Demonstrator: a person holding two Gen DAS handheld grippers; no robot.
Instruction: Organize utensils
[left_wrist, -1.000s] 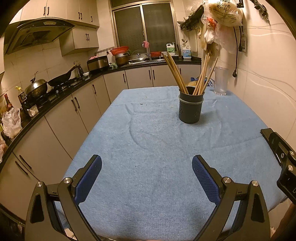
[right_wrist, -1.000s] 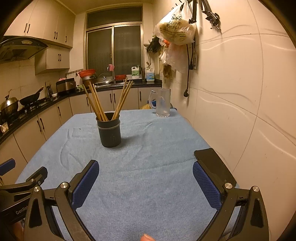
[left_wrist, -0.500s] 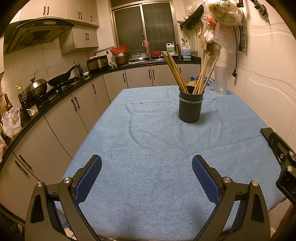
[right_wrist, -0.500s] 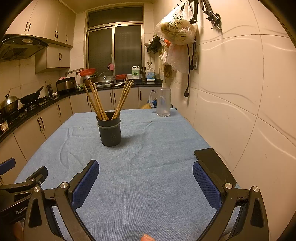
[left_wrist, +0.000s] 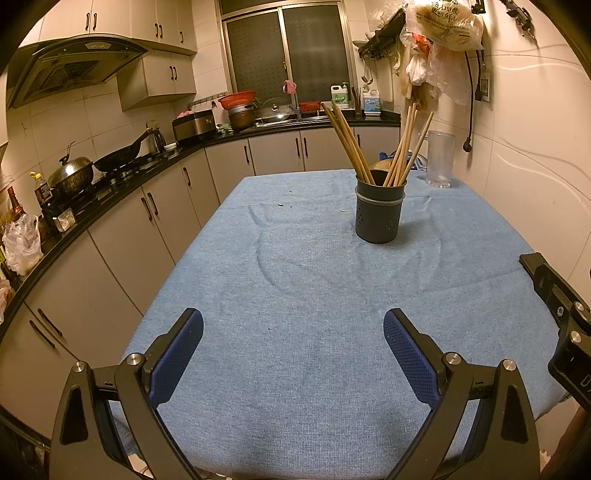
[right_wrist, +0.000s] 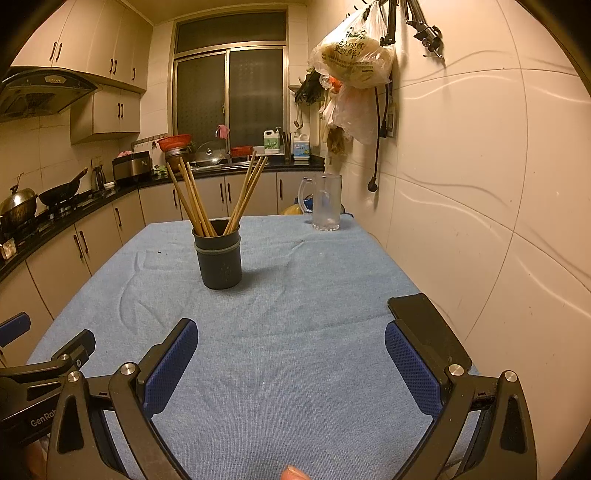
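Little has moved since the earlier frames: in the left wrist view the dark holder (left_wrist: 378, 212) sits very slightly higher and farther off, and both tools hover as before. The left hand-held gripper (left_wrist: 293, 343) has its jaws spread wide with nothing between them, and so does the right hand-held gripper (right_wrist: 291, 345). The holder stands upright on the blue-covered table (left_wrist: 295, 295), well ahead, with wooden chopsticks (left_wrist: 347, 138) fanned out of it. A clear glass mug (right_wrist: 327, 203) stands near the far right corner.

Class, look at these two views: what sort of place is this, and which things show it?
Most likely a home kitchen: a black wok on the stove, a steel range hood above it, and wooden chopsticks in a dark holder on a blue-clothed table.
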